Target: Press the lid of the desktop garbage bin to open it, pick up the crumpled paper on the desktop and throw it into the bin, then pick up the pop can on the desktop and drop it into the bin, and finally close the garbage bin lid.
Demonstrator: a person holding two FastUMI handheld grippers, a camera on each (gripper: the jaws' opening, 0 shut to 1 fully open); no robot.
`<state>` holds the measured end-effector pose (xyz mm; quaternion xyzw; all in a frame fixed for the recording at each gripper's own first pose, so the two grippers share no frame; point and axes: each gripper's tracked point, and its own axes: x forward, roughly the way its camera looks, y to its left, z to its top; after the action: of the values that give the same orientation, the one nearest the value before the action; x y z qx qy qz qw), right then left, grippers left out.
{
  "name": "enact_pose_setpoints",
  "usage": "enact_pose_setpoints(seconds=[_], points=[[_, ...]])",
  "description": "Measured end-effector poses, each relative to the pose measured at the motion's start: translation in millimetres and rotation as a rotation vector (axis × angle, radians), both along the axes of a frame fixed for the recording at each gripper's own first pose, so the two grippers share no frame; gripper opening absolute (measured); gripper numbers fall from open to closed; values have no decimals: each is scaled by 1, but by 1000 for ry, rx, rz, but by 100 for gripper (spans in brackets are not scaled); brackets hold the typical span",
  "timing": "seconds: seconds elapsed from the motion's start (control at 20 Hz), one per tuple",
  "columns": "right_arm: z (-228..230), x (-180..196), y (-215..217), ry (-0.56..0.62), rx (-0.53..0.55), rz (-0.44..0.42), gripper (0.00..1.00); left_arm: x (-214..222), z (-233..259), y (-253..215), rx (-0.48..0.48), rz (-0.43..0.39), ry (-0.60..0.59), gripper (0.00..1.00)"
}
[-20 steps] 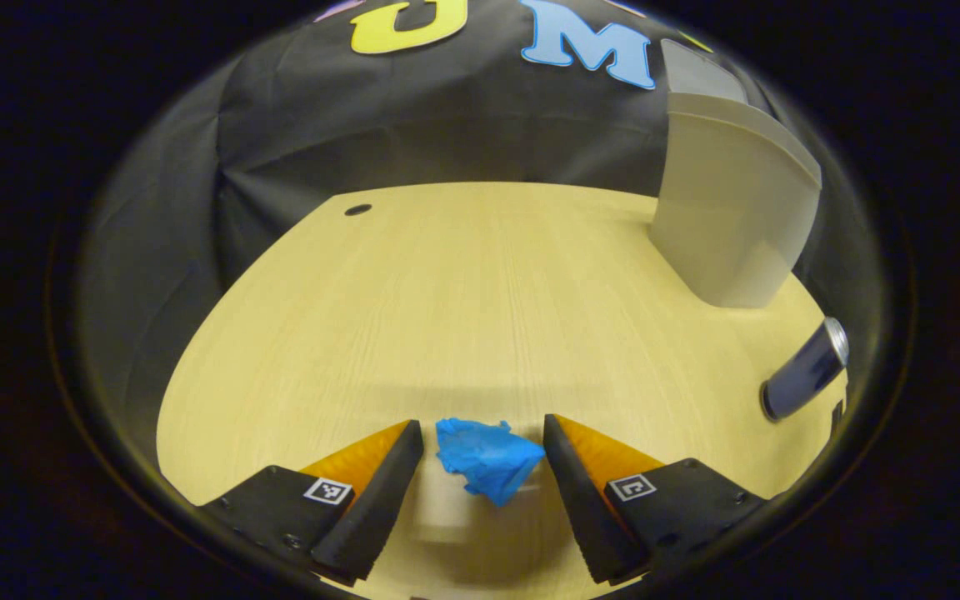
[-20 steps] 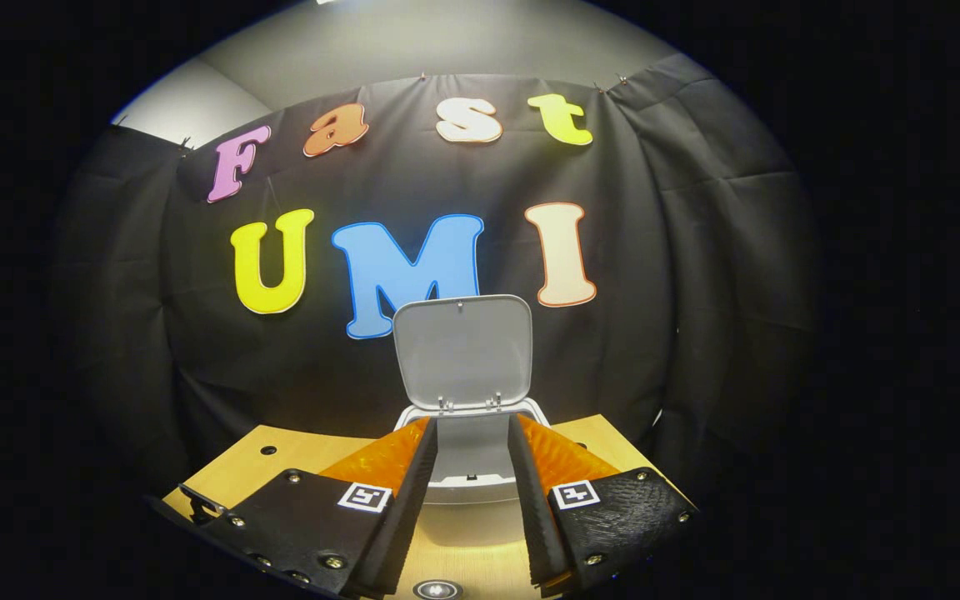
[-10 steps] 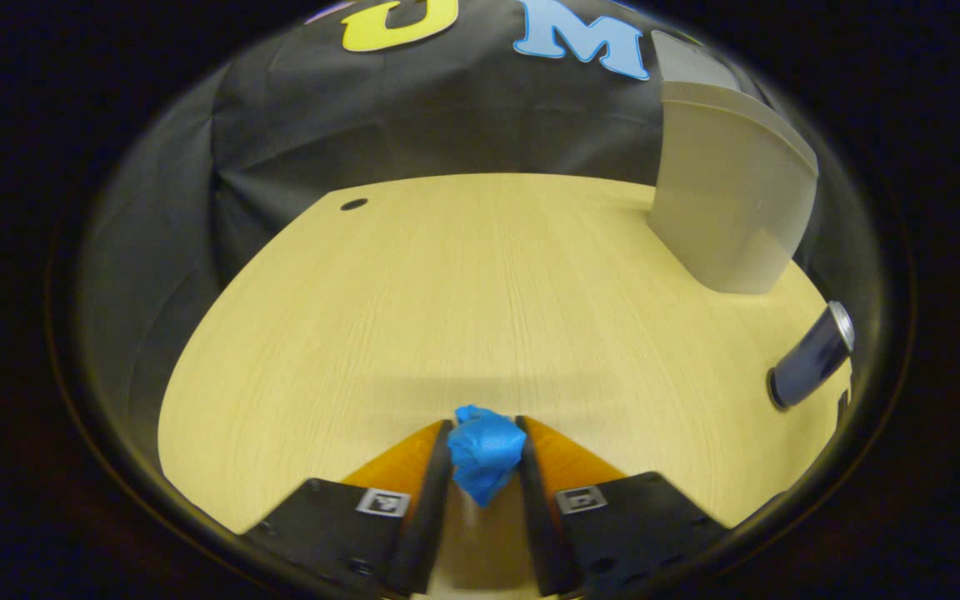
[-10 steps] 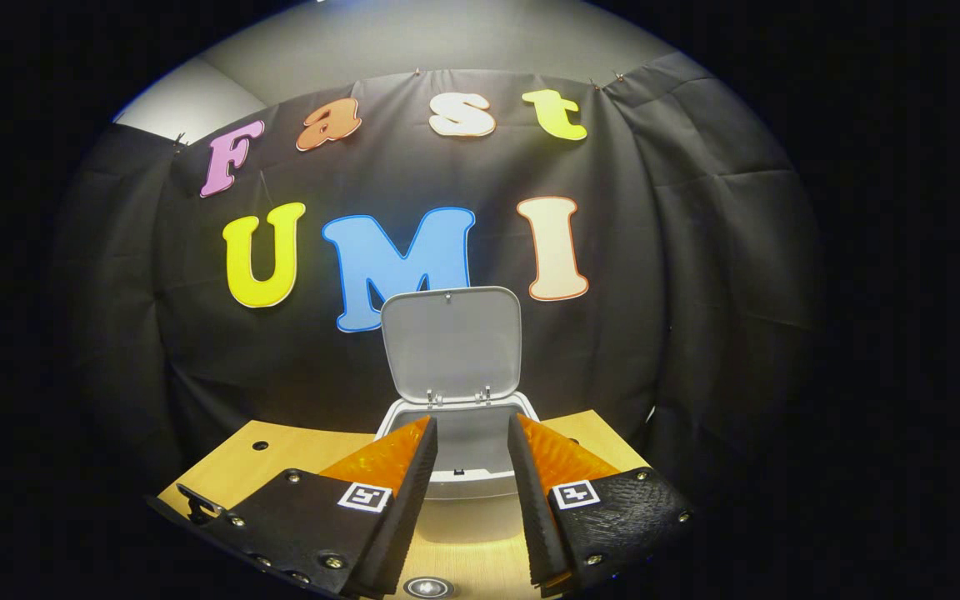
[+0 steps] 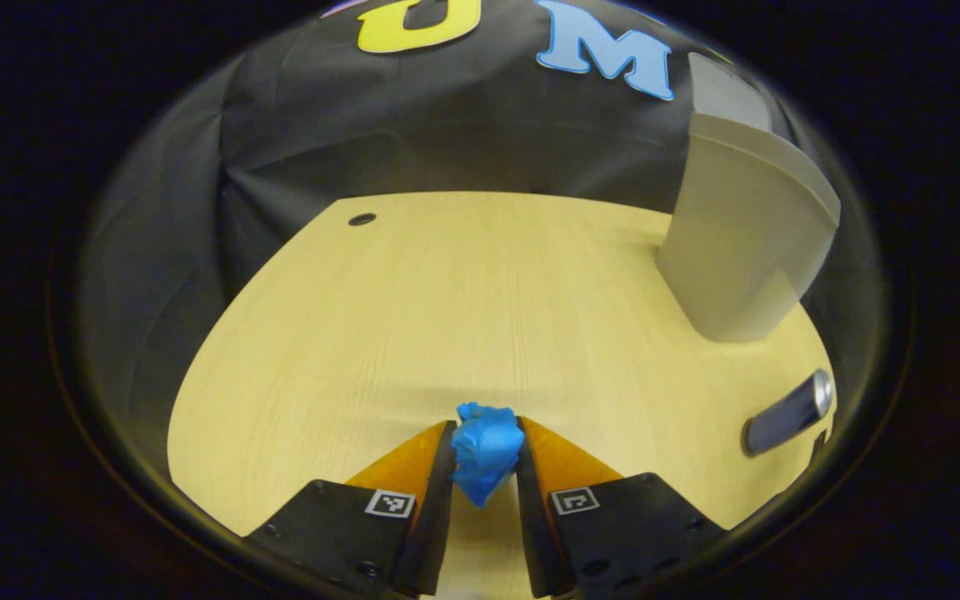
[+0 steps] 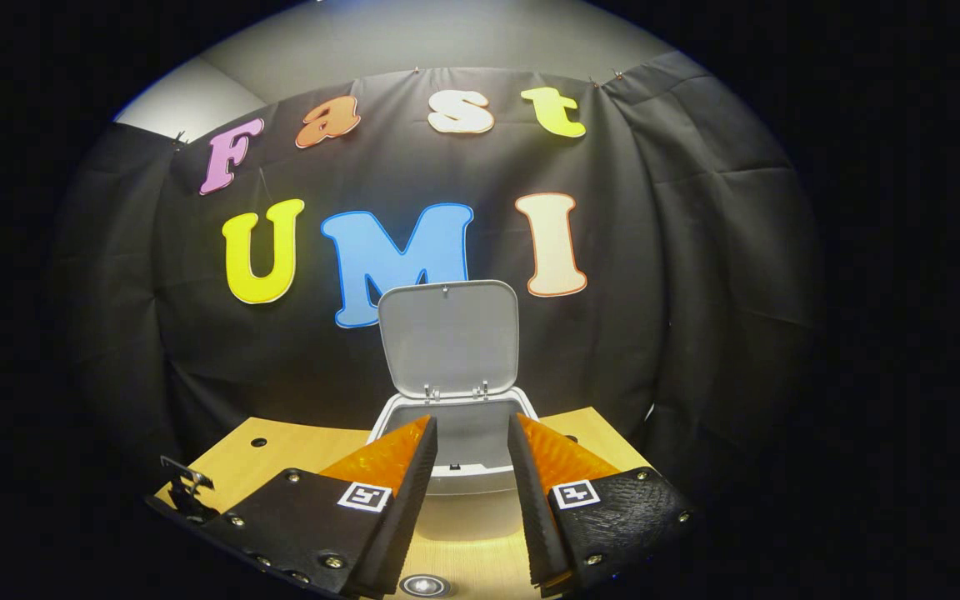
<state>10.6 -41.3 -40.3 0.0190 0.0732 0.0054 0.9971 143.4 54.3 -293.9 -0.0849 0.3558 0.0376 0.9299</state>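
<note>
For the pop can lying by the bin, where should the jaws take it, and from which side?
Probably across the middle of its round body, coming down from above. In the left gripper view the pop can lies on its side on the desktop, below the garbage bin, silver end up-right, so its curved flanks are free and mid-length gives the steadiest hold.

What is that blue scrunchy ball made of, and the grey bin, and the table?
The blue ball looks like crumpled paper: sharp creases, matte. The grey bin seems smooth plastic, with a soft even sheen. The table shows pale wood grain, probably a laminate, since the lines look very regular.
</note>
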Motion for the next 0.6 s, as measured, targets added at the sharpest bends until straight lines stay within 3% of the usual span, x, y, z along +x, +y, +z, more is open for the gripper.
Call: enact_pose_setpoints(seconds=[0.15,0.2,0.25,0.3,0.4,0.6], points=[[-6,-2,-1,5,3,-1,56,73,84,5,-1,-20,-74,47],[-8,-3,-2,5,5,-3,56,73,95,-3,-6,-33,-106,46],[-9,-4,-3,6,8,-4,56,54,77,-30,-8,-47,-139,45],[-11,-5,-5,7,10,-6,56,83,142,-21,-10,-66,-171,45],[-15,-8,-9,11,12,-12,56,129,195,-42,-14,-121,-235,47],[-29,-19,-19,32,27,-32,56,168,275,-100,-66,-241,-330,47]])
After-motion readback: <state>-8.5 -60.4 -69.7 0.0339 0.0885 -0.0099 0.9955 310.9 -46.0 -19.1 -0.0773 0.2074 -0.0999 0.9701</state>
